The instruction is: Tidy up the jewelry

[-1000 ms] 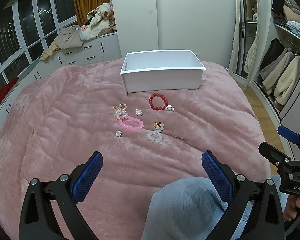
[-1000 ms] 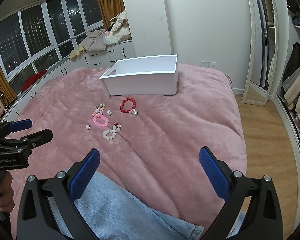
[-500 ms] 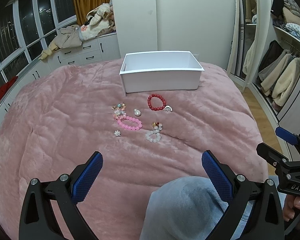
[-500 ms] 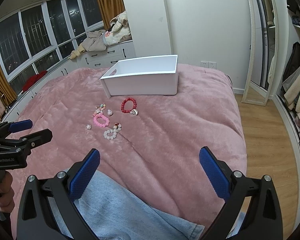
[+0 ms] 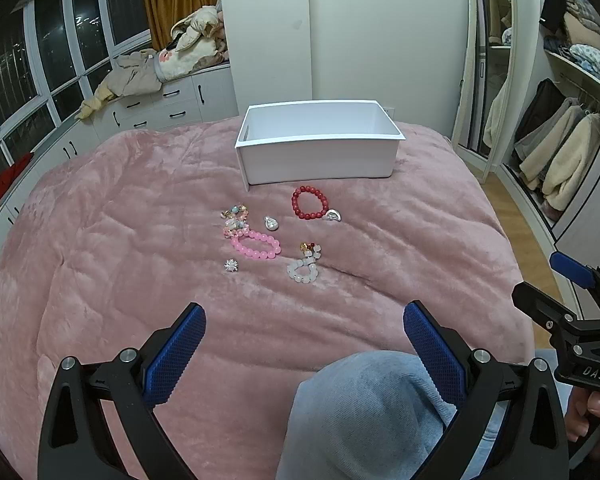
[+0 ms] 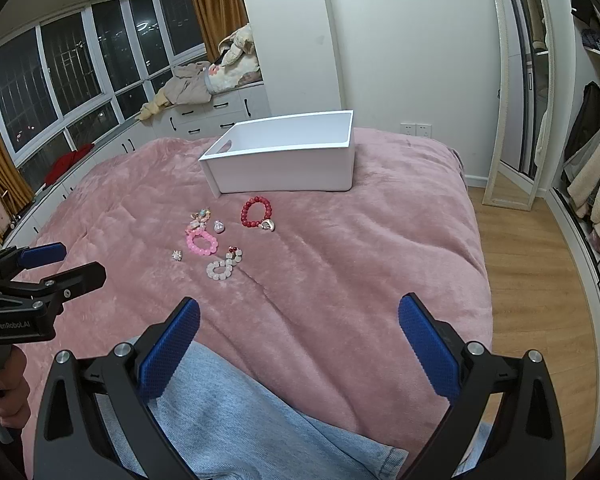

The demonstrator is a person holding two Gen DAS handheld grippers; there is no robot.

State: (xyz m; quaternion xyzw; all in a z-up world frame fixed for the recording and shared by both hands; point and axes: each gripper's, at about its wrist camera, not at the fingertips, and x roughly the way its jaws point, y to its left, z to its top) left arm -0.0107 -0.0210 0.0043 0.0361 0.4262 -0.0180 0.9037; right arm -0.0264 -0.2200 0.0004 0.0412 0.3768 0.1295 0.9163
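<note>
Hovering above the pink bed (image 5: 120, 240), the left hand-held gripper (image 5: 302, 332) and right hand-held gripper (image 6: 298, 322) both gape wide, grasping nothing, near a denim-clad knee (image 5: 364, 412). Ahead lie a white bracelet (image 5: 305, 269), a pink bracelet (image 5: 256, 245) and a red bracelet (image 5: 309, 203), just before the white box (image 5: 320, 158).

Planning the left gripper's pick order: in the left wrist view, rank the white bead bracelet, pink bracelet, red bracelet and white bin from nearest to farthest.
From the left gripper:
1. White bead bracelet, ahead, centre.
2. Pink bracelet, slightly farther, to the left.
3. Red bracelet, beyond, just before the bin.
4. White bin, farthest, at the back.
</note>
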